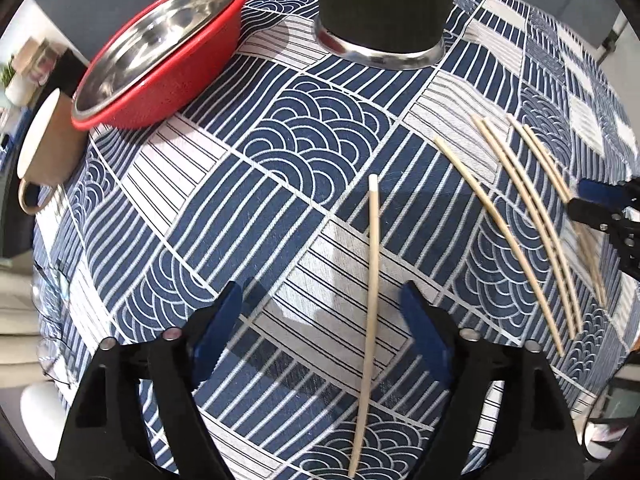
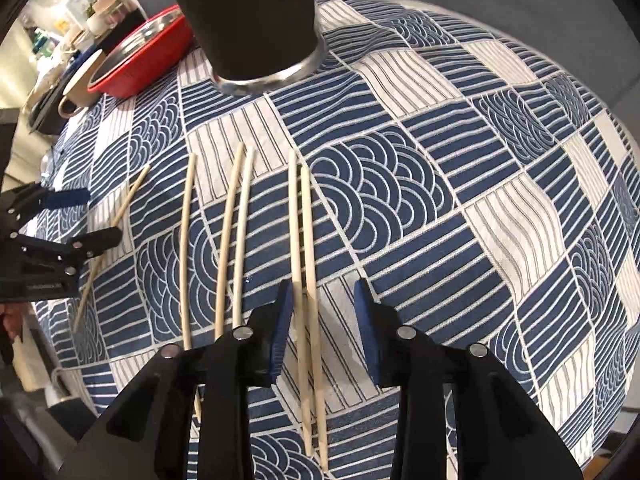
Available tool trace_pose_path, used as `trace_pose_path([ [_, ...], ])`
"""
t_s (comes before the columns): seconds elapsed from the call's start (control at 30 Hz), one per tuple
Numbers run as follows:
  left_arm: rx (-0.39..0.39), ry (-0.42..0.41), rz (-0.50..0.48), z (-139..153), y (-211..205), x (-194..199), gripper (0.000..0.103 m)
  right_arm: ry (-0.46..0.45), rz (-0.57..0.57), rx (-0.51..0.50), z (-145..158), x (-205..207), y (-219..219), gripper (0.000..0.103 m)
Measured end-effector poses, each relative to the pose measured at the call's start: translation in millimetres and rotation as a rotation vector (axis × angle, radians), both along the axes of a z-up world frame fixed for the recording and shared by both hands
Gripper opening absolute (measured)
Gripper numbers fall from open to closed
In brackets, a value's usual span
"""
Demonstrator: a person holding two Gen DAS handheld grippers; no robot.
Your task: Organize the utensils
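Observation:
Several pale wooden chopsticks lie side by side on a blue-and-white patterned tablecloth (image 1: pixel 312 140). My left gripper (image 1: pixel 322 288) points down at the cloth, open wide. A single chopstick (image 1: pixel 374 264) lies flat between its blue pads, nearer the right pad and apart from both. In the right wrist view my right gripper (image 2: pixel 323 285) is open narrowly around a pair of chopsticks (image 2: pixel 296 240) resting on the cloth; the pads do not press them. A single chopstick (image 2: pixel 187 240) and another pair (image 2: pixel 230 220) lie between the two grippers. The left gripper (image 2: pixel 102 216) shows at the left.
A black tumbler (image 1: pixel 384 8) with a steel base stands at the back centre. A red colander (image 1: pixel 160 52) holding a steel bowl sits back left, a beige mug (image 1: pixel 44 148) beside it at the table's edge. The right gripper (image 1: pixel 578 196) shows at the right edge.

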State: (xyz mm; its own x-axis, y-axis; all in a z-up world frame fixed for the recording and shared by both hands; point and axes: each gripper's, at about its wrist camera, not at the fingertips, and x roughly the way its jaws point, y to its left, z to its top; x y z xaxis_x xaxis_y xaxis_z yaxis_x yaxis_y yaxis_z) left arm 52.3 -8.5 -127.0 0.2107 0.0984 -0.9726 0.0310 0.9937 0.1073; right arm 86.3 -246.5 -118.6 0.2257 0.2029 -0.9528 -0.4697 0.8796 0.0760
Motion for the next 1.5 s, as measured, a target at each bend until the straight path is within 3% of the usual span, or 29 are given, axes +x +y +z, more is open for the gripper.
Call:
trace_pose_path([
  [0.13,-0.029,0.002,0.021,-3.0,5.6,3.3,0.091,-0.039,0.047,-0.055,-1.3,-5.4,8.8,0.031],
  [0.23,-0.09,0.009,0.064,-5.9,22.7,3.0,0.091,-0.002,0.003,0.005,-0.3,-1.7,1.1,0.032],
  [0.4,-0.086,0.013,0.057,-6.4,25.3,3.3,0.092,-0.007,-0.031,0.072,3.6,-0.5,-14.8,0.032],
  [0.7,-0.079,0.022,0.068,-8.7,22.5,-1.5,0.097,-0.041,0.046,-0.074,0.7,-7.7,3.1,0.035],
  [0.8,-0.07,0.011,0.043,-10.1,25.6,-1.0,0.095,-0.018,0.025,-0.068,2.5,-7.2,0.5,0.034],
  [0.87,-0.083,-0.003,0.022,-8.0,21.3,-2.0,0.088,-0.018,0.037,-0.084,2.3,-5.7,3.7,0.032],
  [0.97,-0.092,-0.011,-0.013,-4.4,18.3,-2.5,0.075,-0.004,0.022,-0.081,4.3,-1.7,6.0,0.008],
  [1.03,-0.095,-0.02,-0.05,-0.1,16.2,-4.2,0.056,0.005,-0.01,-0.083,5.3,1.3,0.9,0.004],
  [1.1,-0.1,-0.016,-0.055,2.8,19.3,-5.1,0.03,0.025,-0.038,-0.063,5.6,5.3,-6.9,0.004],
  [1.2,-0.133,0.004,-0.03,4.0,33.1,-6.0,0.007,0.042,-0.076,-0.04,6.6,8.1,-18.7,0.004],
  [1.37,-0.149,0.009,0.019,4.4,49.3,-10.1,0.005,0.06,-0.145,0.019,9.3,12.4,-48.3,0.004],
  [1.5,-0.165,0.026,-0.008,8.4,48.7,-14.8,0.005,0.049,-0.179,0.065,19.2,20.2,-65.3,0.004],
])
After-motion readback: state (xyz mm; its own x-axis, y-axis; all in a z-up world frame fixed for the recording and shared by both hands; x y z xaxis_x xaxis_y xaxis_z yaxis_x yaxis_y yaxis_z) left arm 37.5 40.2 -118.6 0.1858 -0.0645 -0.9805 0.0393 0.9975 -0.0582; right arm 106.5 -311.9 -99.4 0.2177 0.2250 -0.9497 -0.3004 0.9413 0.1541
